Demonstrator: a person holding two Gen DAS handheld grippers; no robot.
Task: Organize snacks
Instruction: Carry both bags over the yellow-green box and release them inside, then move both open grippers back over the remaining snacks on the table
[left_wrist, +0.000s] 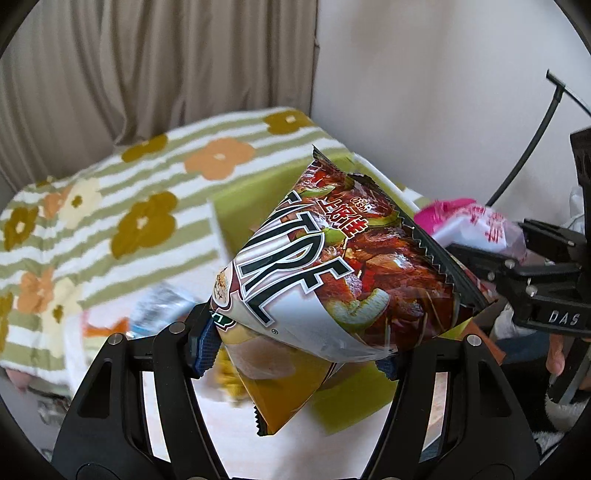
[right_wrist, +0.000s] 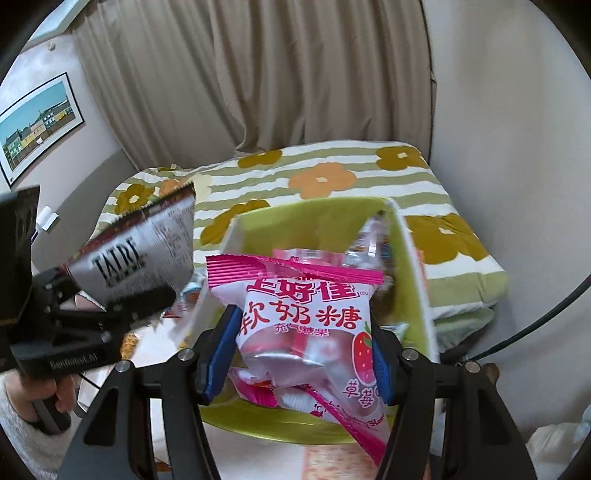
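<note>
- Now, left claw (left_wrist: 295, 347) clamps the glossy brown-and-silver crisp bag (left_wrist: 332, 273).
- Right claw (right_wrist: 303, 354) grips the pink strawberry candy packet (right_wrist: 306, 317) over the lime-green bin (right_wrist: 413, 266); lower it before releasing.

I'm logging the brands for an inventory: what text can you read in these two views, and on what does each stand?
"Oishi", "上好佳" and large letters ending "TRE": chip bag in the left tongs.
"上好佳", "软奶糖", "充气糖果", "草莓": pink candy bag in the right tongs.
"DAS": right tongs' body, seen in the left wrist view.
"GenRobot.AI", blurred, probably: left tongs' body, in the right wrist view.
Fine print on the chip bag's back: too blurred to read.
</note>
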